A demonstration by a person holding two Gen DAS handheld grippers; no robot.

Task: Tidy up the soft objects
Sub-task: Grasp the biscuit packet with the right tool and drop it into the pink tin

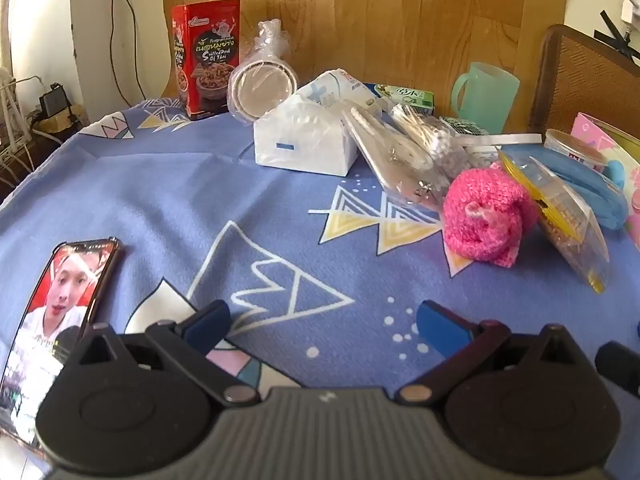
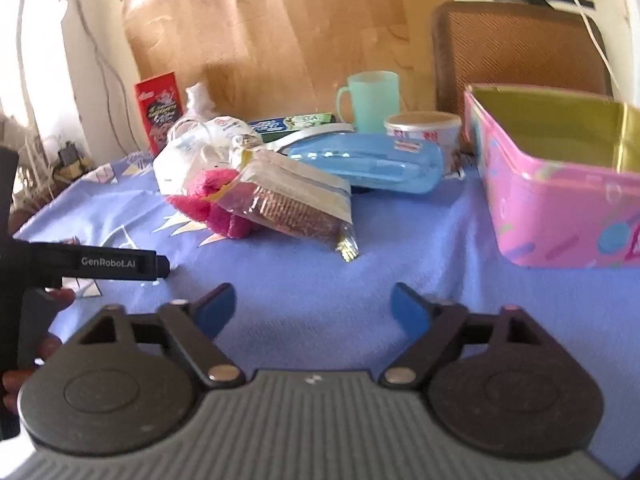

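On the blue cloth (image 1: 200, 184), both the left hand-held gripper (image 1: 322, 326) and right hand-held gripper (image 2: 312, 308) gape wide, empty, near the pink knit (image 1: 486, 220).

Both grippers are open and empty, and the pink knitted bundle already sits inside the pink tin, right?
Not quite. The pink knitted bundle lies on the tablecloth, not in the pink tin; the right wrist view shows the tin empty. The left gripper and right gripper are open and empty.

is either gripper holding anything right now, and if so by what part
Nothing is held. The left gripper and the right gripper both stand open over the blue tablecloth, with only cloth showing between their fingers.
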